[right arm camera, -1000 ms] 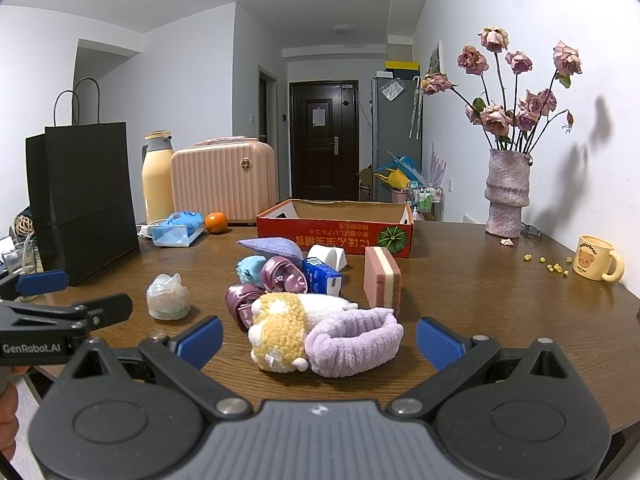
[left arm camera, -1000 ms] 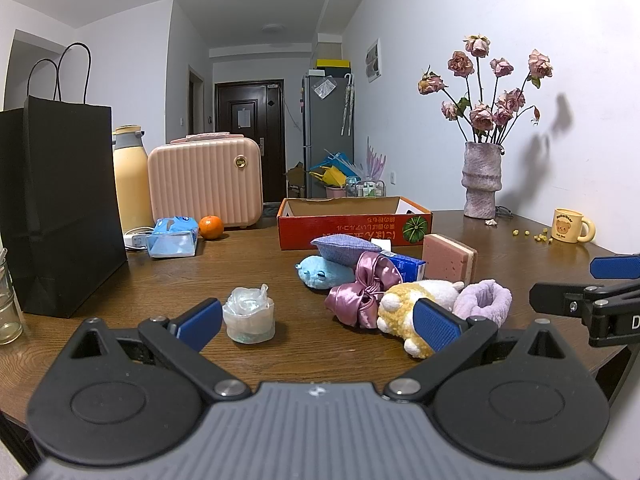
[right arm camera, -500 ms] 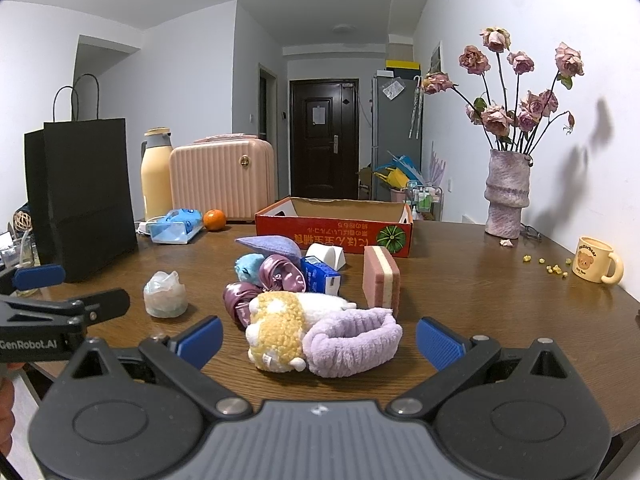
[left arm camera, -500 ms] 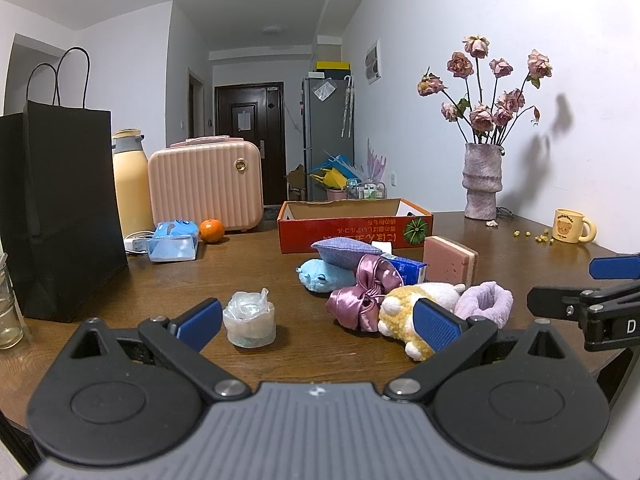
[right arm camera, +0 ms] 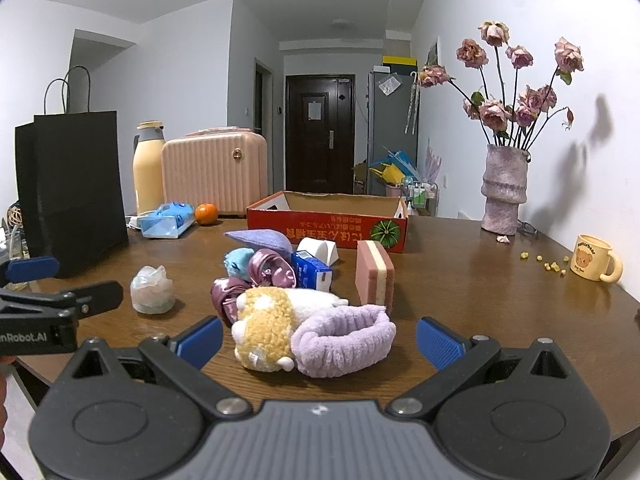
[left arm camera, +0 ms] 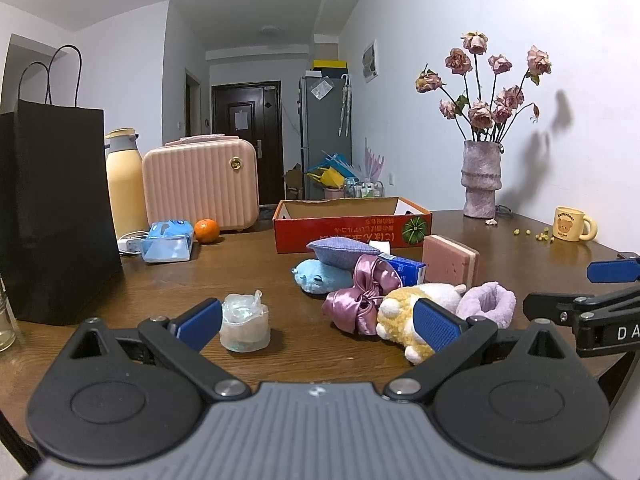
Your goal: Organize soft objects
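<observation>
- On the wooden table (right arm camera: 460, 280), from the left: the left gripper (left arm camera: 316, 322) hovers at the near edge, fingers spread wide, gripping nothing; a crumpled plastic lump (left arm camera: 244, 324) sits just ahead of it.
- At the middle, the soft things lie heaped and touching: blue plush (right arm camera: 239, 260), purple pillow (right arm camera: 258, 239), satin bow (right arm camera: 256, 280), yellow plush toy (right arm camera: 276, 318), lilac headband (right arm camera: 344, 336), with a pink sponge (right arm camera: 375, 276) upright just beside.
- Behind them the red cardboard box (right arm camera: 326, 232) looks empty as far as its inside shows, so I judge nothing is sorted yet.
- Rightmost, the right gripper (right arm camera: 319, 338) faces the headband and toy, fingers spread and empty.
</observation>
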Available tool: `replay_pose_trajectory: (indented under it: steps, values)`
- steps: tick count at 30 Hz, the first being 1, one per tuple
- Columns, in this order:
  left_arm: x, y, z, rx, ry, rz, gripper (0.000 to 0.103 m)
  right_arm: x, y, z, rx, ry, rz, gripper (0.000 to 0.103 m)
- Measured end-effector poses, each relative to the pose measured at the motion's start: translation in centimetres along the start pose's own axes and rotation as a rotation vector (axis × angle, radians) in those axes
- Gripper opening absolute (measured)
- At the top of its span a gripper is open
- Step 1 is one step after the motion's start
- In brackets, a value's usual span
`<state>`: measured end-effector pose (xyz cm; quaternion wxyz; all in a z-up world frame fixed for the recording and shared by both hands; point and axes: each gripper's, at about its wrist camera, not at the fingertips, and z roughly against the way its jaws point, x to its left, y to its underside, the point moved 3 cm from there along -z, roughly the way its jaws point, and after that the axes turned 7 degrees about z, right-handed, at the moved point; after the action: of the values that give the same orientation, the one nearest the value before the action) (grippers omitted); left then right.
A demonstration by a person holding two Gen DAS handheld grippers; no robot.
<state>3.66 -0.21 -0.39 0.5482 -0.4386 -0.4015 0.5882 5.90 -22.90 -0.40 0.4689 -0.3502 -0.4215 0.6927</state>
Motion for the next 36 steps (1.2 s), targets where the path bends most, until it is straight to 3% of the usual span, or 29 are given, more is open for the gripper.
replay_pose_trajectory:
  steps: [36]
  values:
    - [-0.7, 1.2, -6.4, 0.054, 0.031, 0.001, 0.103, -1.9, 0.9, -8.1, 0.082, 0.034, -0.022, 0.102]
